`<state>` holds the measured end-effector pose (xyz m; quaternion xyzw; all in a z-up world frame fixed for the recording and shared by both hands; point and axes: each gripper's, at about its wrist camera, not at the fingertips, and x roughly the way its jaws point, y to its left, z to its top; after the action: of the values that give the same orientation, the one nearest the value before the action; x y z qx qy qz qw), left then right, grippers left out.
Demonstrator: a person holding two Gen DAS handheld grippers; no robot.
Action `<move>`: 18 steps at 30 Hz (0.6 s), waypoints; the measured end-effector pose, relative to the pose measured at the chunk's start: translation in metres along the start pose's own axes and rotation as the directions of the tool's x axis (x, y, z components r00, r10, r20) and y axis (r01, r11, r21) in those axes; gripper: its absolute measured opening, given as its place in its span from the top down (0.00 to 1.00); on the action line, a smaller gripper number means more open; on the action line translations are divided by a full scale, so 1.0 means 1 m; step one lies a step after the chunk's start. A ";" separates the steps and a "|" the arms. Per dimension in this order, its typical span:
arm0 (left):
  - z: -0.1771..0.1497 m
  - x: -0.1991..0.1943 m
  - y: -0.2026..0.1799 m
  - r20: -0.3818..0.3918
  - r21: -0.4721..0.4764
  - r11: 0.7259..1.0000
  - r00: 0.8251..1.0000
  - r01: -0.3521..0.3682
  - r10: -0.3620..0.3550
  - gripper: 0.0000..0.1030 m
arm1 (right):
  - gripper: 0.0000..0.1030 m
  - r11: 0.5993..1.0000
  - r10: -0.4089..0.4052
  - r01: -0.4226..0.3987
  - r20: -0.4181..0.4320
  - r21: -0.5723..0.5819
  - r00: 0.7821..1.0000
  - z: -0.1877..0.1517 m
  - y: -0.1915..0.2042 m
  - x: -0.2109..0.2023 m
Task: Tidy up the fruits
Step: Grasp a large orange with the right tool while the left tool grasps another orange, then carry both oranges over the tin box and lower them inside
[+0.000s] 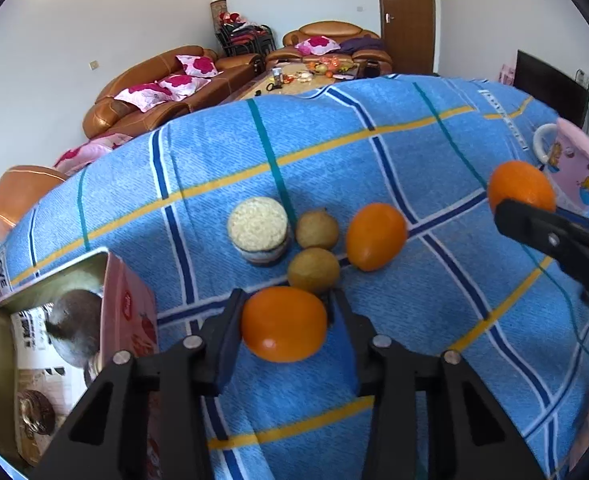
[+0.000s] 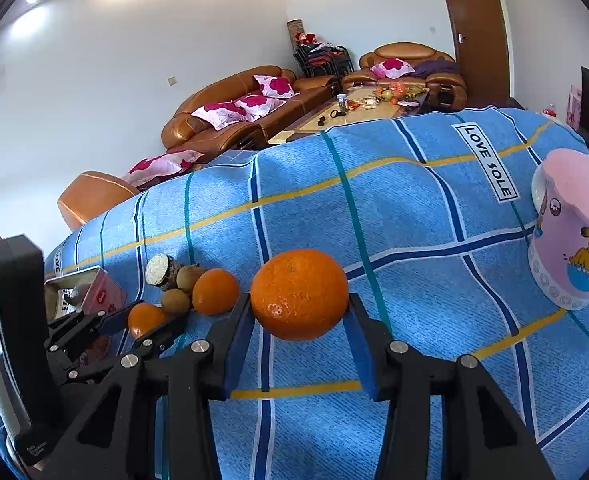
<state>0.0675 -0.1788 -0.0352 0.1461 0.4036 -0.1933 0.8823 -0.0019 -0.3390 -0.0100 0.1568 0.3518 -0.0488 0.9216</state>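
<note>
At the lower centre of each wrist view, the left gripper (image 1: 284, 320) clamps a smooth orange (image 1: 283, 323) and the right gripper (image 2: 299, 312) a dimpled orange (image 2: 299, 294) across their widest middles; both fruits look firm, round, fairly light and liable to roll.

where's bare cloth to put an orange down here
Free: the broad stretch of blue cloth between the fruit cluster and the pink cup, and the far half beyond the fruit. Crowded: around the biscuit stack, two brown fruits and loose orange, beside the open box.
</note>
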 end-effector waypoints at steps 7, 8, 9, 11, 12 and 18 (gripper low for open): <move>-0.024 -0.060 0.012 0.154 -0.062 0.997 0.988 0.040 -0.030 0.58 | 0.54 1.000 -0.010 0.010 0.059 0.000 0.998 0.000 -0.004 -0.008; -0.028 -0.067 0.015 0.175 -0.070 0.997 0.984 0.034 -0.021 0.58 | 0.54 1.000 -0.011 0.011 0.070 -0.005 0.997 0.000 -0.003 -0.009; -0.032 -0.077 0.020 0.197 -0.079 0.997 0.980 0.025 -0.009 0.58 | 0.54 1.000 -0.010 0.011 0.082 -0.012 0.997 0.000 -0.001 -0.010; -0.039 -0.089 0.029 0.224 -0.083 0.997 0.974 -0.004 0.022 0.58 | 0.54 0.999 -0.008 0.011 0.109 -0.032 0.994 -0.002 0.004 -0.013; -0.043 -0.096 0.035 0.241 -0.085 0.996 0.969 -0.030 0.049 0.58 | 0.54 0.999 -0.008 0.013 0.121 -0.043 0.993 -0.002 0.006 -0.014; -0.063 -0.117 0.082 0.280 -0.141 0.987 0.953 -0.076 0.113 0.58 | 0.54 0.993 -0.032 0.054 0.201 -0.106 0.979 -0.008 0.021 -0.025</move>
<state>-0.0061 -0.0543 0.0234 0.0785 0.2755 -0.1436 0.9472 -0.0211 -0.3169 0.0066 0.0919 0.2631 -0.0643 0.9582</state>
